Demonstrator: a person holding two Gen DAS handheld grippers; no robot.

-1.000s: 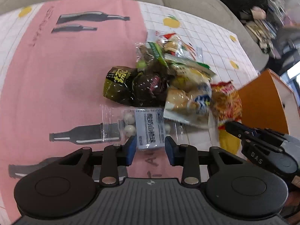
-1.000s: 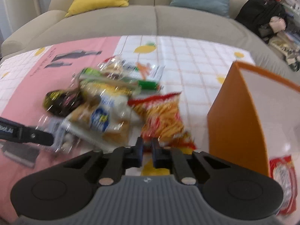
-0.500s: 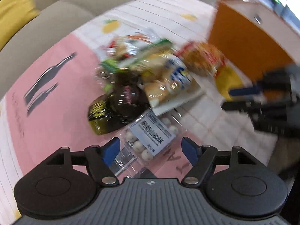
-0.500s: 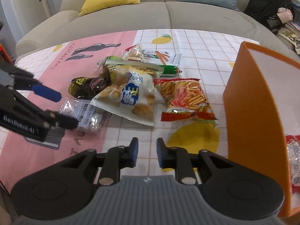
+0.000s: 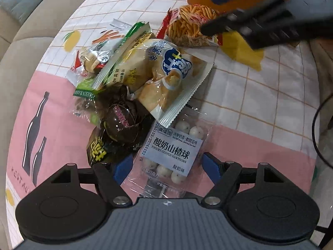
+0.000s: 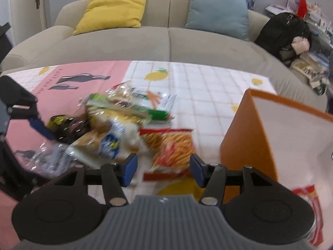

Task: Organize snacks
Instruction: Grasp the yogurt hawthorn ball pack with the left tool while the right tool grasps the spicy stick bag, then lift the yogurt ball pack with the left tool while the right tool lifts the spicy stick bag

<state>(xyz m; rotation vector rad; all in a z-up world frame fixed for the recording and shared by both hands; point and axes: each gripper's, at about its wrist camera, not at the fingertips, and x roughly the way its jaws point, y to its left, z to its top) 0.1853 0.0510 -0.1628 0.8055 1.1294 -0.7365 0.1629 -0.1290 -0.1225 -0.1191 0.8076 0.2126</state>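
Counter [image 6: 208,87]: pink and white checked cloth, snack pile in the middle.
Orange box [image 6: 247,137]: right of the pile, one red packet inside.
Right gripper [image 6: 163,166]: fingers wide apart, empty, either side of the red stick-snack bag [image 6: 170,148].
Left gripper [image 5: 167,167]: fingers wide apart, holding nothing, flanking the yogurt hawthorn packet [image 5: 174,148] lying flat.
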